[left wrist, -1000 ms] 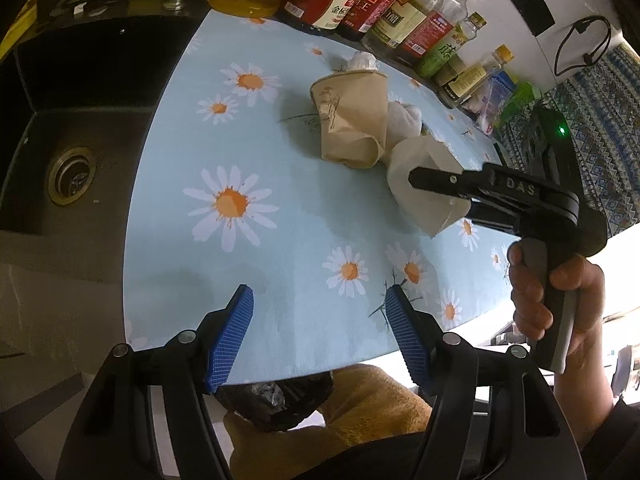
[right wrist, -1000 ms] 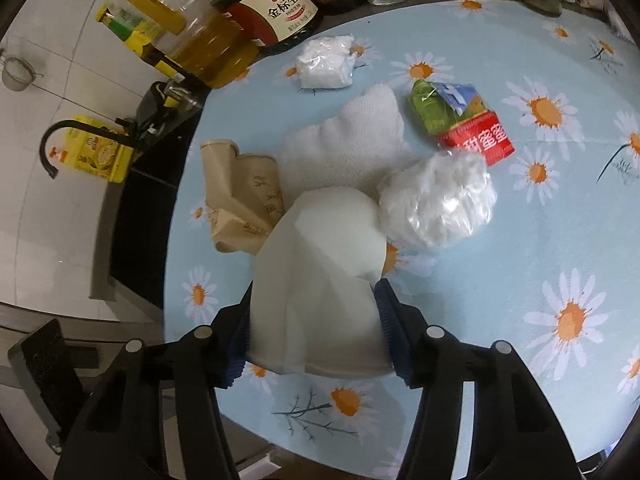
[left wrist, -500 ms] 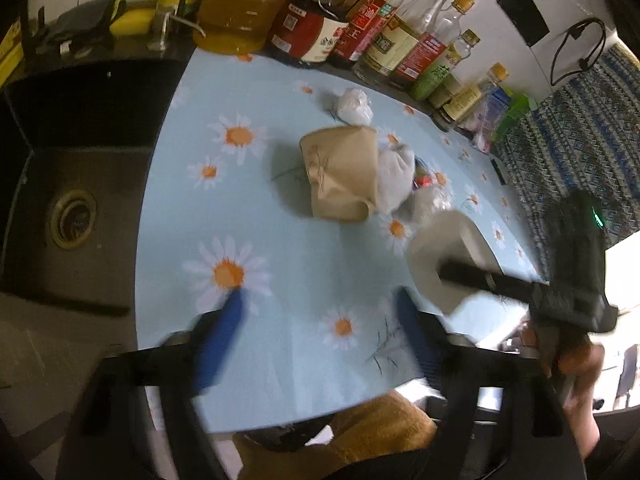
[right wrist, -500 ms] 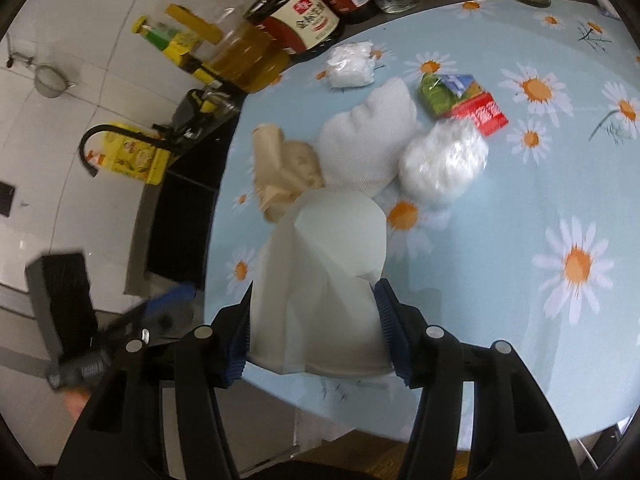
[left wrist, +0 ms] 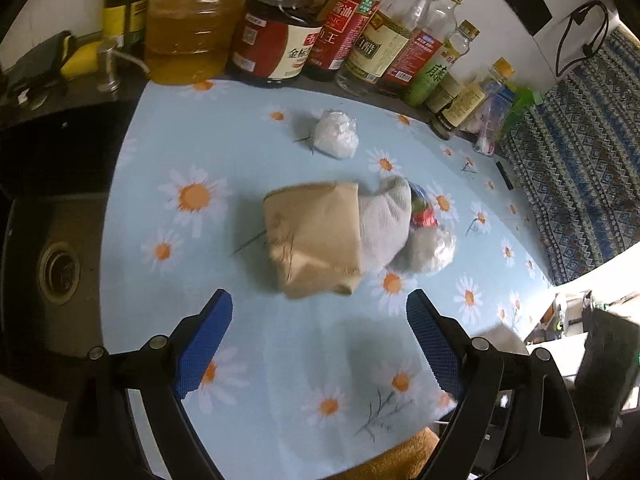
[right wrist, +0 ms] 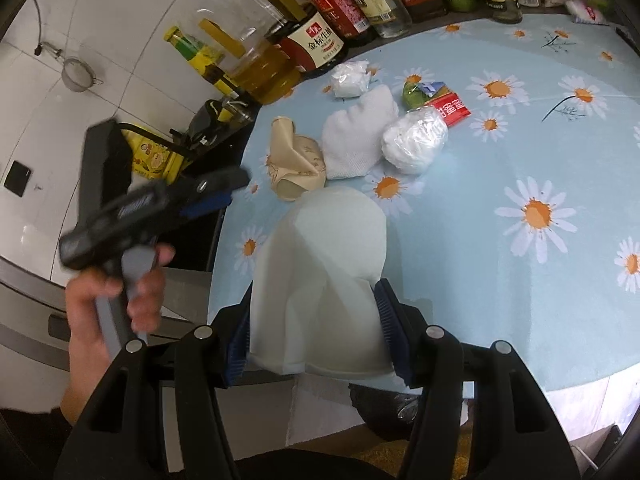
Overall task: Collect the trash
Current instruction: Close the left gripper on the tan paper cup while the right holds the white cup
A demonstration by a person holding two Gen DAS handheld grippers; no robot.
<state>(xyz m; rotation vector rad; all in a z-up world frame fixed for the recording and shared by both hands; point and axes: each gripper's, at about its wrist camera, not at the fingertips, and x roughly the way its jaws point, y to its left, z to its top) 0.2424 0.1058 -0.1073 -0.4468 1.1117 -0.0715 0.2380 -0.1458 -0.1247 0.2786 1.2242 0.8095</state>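
The left hand-held gripper (left wrist: 318, 338) is hanging with its blue-padded fingers (left wrist: 204, 338) spread wide and nothing between them. In the right wrist view it is sitting off to the left, motion-blurred, a bare hand (right wrist: 110, 304) wrapping its grey handle. The right hand-held gripper (right wrist: 316, 330) is pinching a white paper cup (right wrist: 324, 276) between its blue pads, both sides pressing the cup's wall.

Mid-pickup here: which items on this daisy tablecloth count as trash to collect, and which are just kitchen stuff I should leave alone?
Trash to collect:
- flattened white paper cup, clamped in the right gripper
- crumpled brown paper bag
- white paper towel
- two plastic-wrapped wads
- red-green snack wrapper

Leave alone:
- condiment bottles
- oil jug
- sink
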